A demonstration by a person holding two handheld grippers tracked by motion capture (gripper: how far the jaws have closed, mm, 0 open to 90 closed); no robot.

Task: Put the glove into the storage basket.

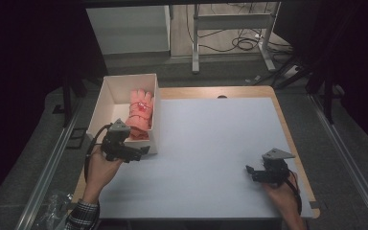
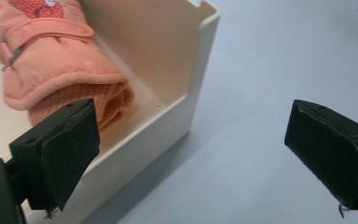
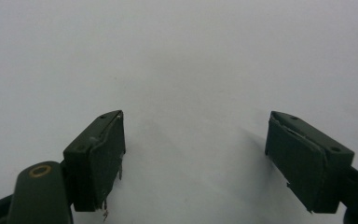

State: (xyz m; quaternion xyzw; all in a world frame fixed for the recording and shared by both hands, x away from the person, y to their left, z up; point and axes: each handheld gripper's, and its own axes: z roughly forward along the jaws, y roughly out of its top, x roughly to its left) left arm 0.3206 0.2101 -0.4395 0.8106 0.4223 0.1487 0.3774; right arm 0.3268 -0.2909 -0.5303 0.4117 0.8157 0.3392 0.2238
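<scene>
Glove (image 1: 140, 114): pink-orange, red patch with white dots, ribbed pink cuff.
Box (image 1: 106, 94), upper left of frame: white outside, cream inside.
Tabletop (image 1: 211, 143): pale blue-grey sheet, light brown wood edge.
Left hand-held gripper (image 1: 143, 152): black, grey plate on top, black pads.
Right hand-held gripper (image 1: 249, 170): black, grey plate, dark green-black pads.
Sleeve (image 1: 82, 216), lower left of frame: black-and-white check.
Floor (image 1: 24, 158): dark grey.

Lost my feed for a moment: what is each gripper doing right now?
Left gripper: open, empty, at the white box's corner by the pink glove.
Right gripper: open, empty.
</scene>
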